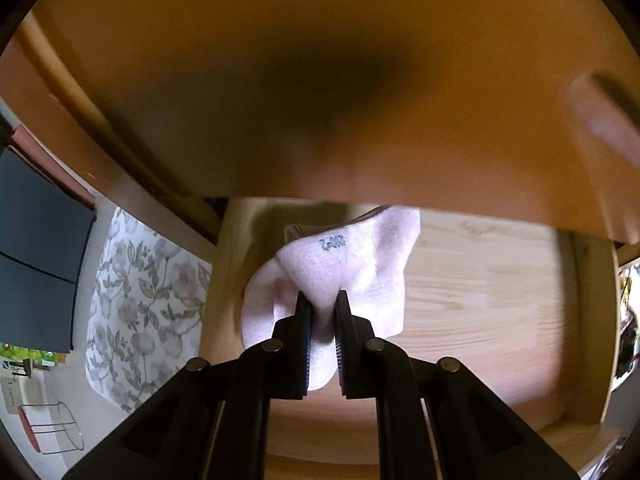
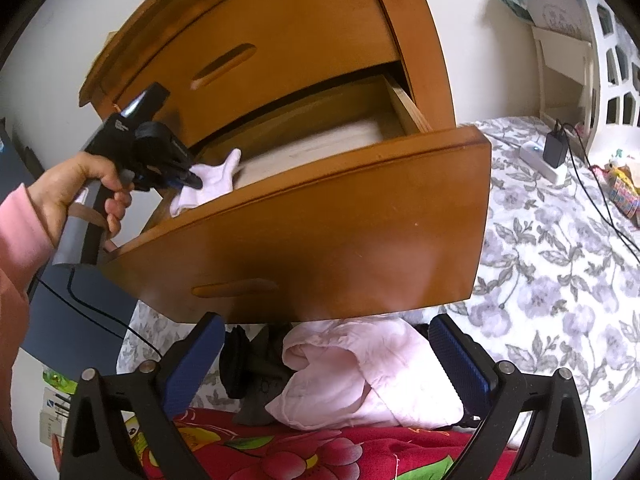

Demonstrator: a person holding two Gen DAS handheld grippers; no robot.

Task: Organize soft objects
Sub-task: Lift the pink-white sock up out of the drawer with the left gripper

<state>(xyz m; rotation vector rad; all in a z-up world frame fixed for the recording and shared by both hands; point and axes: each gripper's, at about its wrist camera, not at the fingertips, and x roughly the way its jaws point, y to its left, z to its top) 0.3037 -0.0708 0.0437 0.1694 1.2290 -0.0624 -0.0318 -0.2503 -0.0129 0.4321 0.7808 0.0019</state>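
wooden dresser (image 2: 280,40) fills most of the right view, its lower drawer (image 2: 320,240) pulled well out over a floral bed (image 2: 560,260). the drawer floor (image 1: 480,280) is pale bare wood. below the drawer front a pink garment (image 2: 360,376) lies bunched on a red blanket (image 2: 300,452), with a dark cloth (image 2: 248,364) just beside it.

at the drawer's left end a hand (image 2: 72,188) in a pink sleeve grips the left hand-held gripper (image 1: 322,300), which points steeply down into the drawer. it is pinched narrow on a fold of a white sock (image 1: 336,260), and the rest of the sock hangs loose around the pads, over the drawer's left corner. a second piece, brownish, peeks out behind it, too hidden to name.

the right hand-held gripper (image 2: 324,360) stands wide and empty, its blue pads either side of the pink garment without touching it.

risks, as i judge them: the pinch takes only a thin fold, so the sock may slip out if swung quickly. its hanging end could drag on the drawer's edge and pull free. the cable (image 2: 100,312) trailing from the left handle might snag the drawer corner. the right one sits close under the drawer front and could knock it when rising.
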